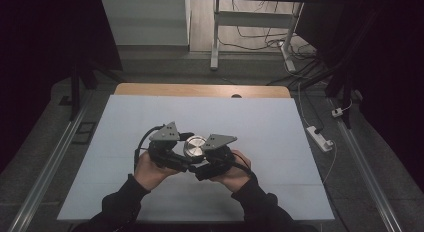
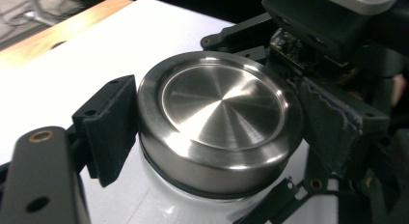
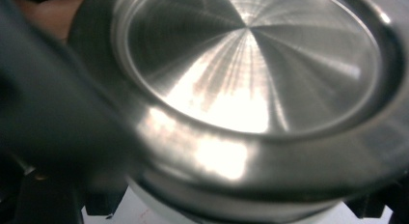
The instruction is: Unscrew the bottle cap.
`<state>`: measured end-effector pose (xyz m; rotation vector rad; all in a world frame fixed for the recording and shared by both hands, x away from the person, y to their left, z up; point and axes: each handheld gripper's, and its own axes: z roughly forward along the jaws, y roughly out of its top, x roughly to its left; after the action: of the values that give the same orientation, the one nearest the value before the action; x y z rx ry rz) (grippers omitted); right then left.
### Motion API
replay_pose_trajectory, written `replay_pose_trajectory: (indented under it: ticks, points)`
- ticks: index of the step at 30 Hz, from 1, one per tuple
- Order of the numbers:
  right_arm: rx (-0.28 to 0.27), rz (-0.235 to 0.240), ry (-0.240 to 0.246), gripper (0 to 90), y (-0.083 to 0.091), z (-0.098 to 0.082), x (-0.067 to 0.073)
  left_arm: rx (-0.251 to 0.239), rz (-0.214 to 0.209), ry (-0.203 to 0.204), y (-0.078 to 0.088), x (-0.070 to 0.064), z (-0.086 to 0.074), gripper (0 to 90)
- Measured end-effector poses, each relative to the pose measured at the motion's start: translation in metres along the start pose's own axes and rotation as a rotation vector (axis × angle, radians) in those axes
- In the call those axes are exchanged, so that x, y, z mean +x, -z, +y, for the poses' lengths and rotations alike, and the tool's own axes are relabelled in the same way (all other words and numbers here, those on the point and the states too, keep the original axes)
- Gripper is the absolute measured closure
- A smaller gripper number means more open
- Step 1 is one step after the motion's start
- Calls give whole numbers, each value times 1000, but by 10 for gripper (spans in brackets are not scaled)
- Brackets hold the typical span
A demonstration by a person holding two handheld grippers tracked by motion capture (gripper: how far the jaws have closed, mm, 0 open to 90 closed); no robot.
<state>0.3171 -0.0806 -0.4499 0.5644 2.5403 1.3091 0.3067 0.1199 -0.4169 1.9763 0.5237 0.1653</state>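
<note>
No label, brand or writing can be read on the steel lid (image 2: 219,120); its top is bare brushed metal with a raised rim, and the white jar (image 2: 193,204) under it carries no visible text either.

You bring both forearms in from the near edge of the white table (image 1: 270,122), dark sleeves (image 1: 122,202) drawn to the wrists, your hands meeting near the middle of the table. Your left hand (image 1: 150,172) wraps the body of the left gripper (image 1: 184,148), which points inward toward the jar from the left. Your right hand (image 1: 234,173) grips the right gripper (image 1: 206,153), which points inward from the right, so the two tools face each other with the lid between them.

In the left gripper view your left tongs bracket the lid: the ribbed pad (image 2: 113,127) on one side lies against the lid's edge and the far pad meets the opposite edge, so they pinch the lid across its width.

Your right tongs are drawn as close as they go. The right gripper view looks straight onto the lid from very near, with a dark jaw blurred across its lower left corner; the frames suggest a clamp on the jar just beneath the lid, though the contact itself is hidden.

The jar stands upright on the table, just in front of your hands.
</note>
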Motion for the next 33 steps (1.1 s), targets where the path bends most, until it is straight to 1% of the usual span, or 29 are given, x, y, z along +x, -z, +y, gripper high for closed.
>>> replay_pose_trajectory:
  ticks: [1, 2, 3, 4, 5, 8, 11, 12, 14, 15, 16, 17, 19, 20, 21, 22, 23, 24, 26, 27, 28, 29, 30, 31, 32, 33]
  points:
    - [-7, 11, 8, 154, 2, 1, 0, -14, -18, 4, 4, 2, 1, 142]
    - [-18, 23, 16, 154, 4, 2, -1, -14, -18, 4, 4, 2, 1, 124]
    - [-28, 39, 21, 154, 6, 3, -1, -37, -55, -4, 14, 7, 2, 112]
    - [-37, 60, 25, 154, 8, 4, -1, -37, -55, -4, 14, 7, 2, 109]
    - [-46, 77, 37, 154, 11, 4, -1, -49, -98, -21, 23, 11, 1, 111]
    - [-64, 107, 69, 154, 15, 7, 0, -64, -140, -54, 34, 17, -1, 148]
    - [-70, 117, 85, 154, 18, 9, 3, -87, -160, -64, 42, 21, -3, 190]
    - [-71, 121, 89, 154, 18, 9, 4, -87, -160, -64, 42, 21, -3, 192]
    - [-74, 133, 96, 154, 18, 9, 5, -87, -197, -62, 42, 23, -5, 186]
    - [-71, 134, 101, 154, 17, 9, 6, -84, -208, -67, 41, 23, -5, 178]
    - [-68, 136, 108, 154, 17, 9, 7, -84, -208, -67, 41, 23, -5, 172]
    - [-69, 139, 111, 154, 16, 9, 7, -79, -229, -70, 38, 23, -5, 169]
    - [-66, 139, 110, 155, 16, 9, 8, -72, -246, -68, 35, 22, -4, 168]
    - [-64, 137, 112, 155, 16, 10, 8, -72, -246, -68, 35, 22, -4, 168]
    - [-68, 138, 114, 154, 16, 10, 8, -63, -259, -72, 32, 20, -4, 167]
    - [-69, 137, 114, 154, 17, 10, 9, -63, -259, -72, 32, 20, -4, 167]
    - [-70, 137, 116, 154, 17, 11, 9, -54, -271, -74, 28, 18, -3, 170]
    - [-72, 138, 115, 155, 17, 11, 10, -54, -271, -74, 28, 18, -3, 178]
    - [-71, 140, 114, 155, 18, 12, 10, -52, -251, -93, 25, 12, -1, 175]
    - [-69, 140, 114, 154, 18, 12, 10, -51, -238, -100, 26, 10, -1, 188]
    - [-69, 140, 114, 154, 18, 12, 10, -51, -238, -100, 26, 10, -1, 189]
    - [-72, 132, 112, 154, 17, 11, 10, -44, -212, -102, 25, 7, 0, 190]
    - [-72, 132, 112, 154, 17, 11, 10, -44, -212, -102, 25, 7, 0, 189]
    - [-71, 129, 107, 154, 17, 11, 9, -37, -190, -103, 24, 5, 1, 190]
    - [-71, 129, 107, 154, 17, 11, 9, -37, -190, -103, 24, 5, 1, 190]
    - [-65, 119, 100, 154, 16, 10, 9, -34, -163, -100, 22, 2, 1, 190]
